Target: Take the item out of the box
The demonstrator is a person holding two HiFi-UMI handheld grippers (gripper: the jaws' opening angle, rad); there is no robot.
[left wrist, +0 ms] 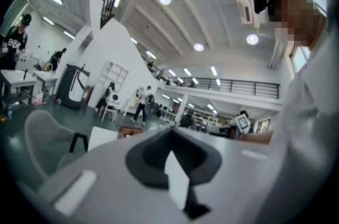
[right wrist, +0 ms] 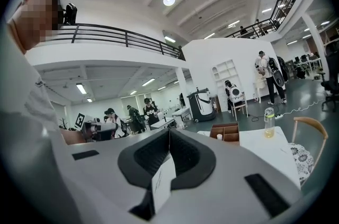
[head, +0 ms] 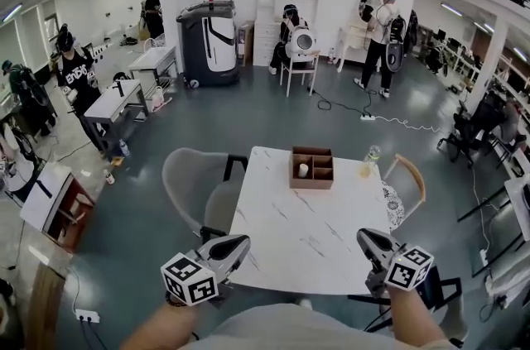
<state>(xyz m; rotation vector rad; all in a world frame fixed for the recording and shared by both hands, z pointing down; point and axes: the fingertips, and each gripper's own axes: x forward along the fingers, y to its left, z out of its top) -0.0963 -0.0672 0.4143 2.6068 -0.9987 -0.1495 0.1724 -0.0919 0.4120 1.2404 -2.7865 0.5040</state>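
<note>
Cardboard box [head: 311, 168] holds its white item [head: 303, 170]; approach pending. Our left gripper [head: 243, 240] and right gripper [head: 363, 236], clenched empty, must advance and open.

We see a white marble-look table top [head: 306, 237] with a smooth, faintly glossy face, a matt brown cardboard box [head: 312, 169], a grey cloth-covered chair [head: 186, 179], a pale wooden-framed chair [head: 407, 159], a shiny grey floor [head: 273, 112], and the left gripper [head: 242, 241] and right gripper [head: 364, 236] in smooth matt grey plastic.
</note>
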